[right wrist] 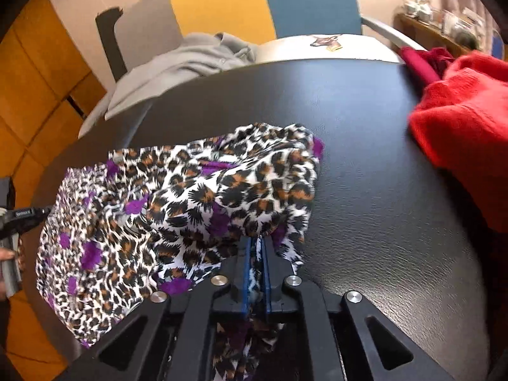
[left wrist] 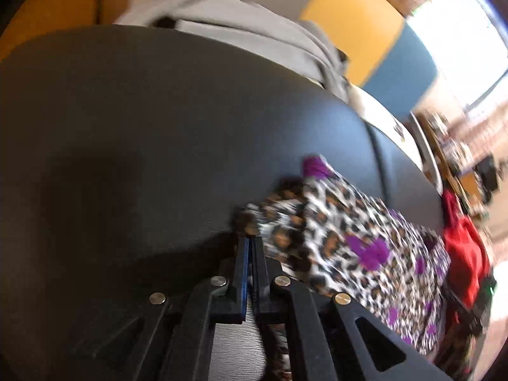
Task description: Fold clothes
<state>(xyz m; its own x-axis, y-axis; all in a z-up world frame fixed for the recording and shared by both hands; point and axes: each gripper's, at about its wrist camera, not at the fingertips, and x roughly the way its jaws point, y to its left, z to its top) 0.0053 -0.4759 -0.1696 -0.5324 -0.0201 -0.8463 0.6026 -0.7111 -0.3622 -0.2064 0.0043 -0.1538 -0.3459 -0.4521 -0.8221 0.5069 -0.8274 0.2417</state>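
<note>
A leopard-print garment [right wrist: 190,190] with purple spots lies bunched on the black table [right wrist: 365,158]. My right gripper [right wrist: 255,239] is shut on its near edge, and patterned cloth shows between the blue pads and hangs below them. In the left wrist view the same garment [left wrist: 349,222] spreads to the right of my left gripper [left wrist: 250,239]. Its jaws are pressed together at the cloth's dark corner, with a strip of fabric trailing under the fingers. The left gripper [right wrist: 28,216] also shows at the garment's far left edge in the right wrist view, held by a hand.
A red knitted garment [right wrist: 460,120] lies heaped at the table's right edge. Beyond the far edge, a grey garment [right wrist: 190,57] is draped over a chair with a yellow and blue back [right wrist: 270,0]. A cluttered shelf [right wrist: 444,16] stands behind at the right.
</note>
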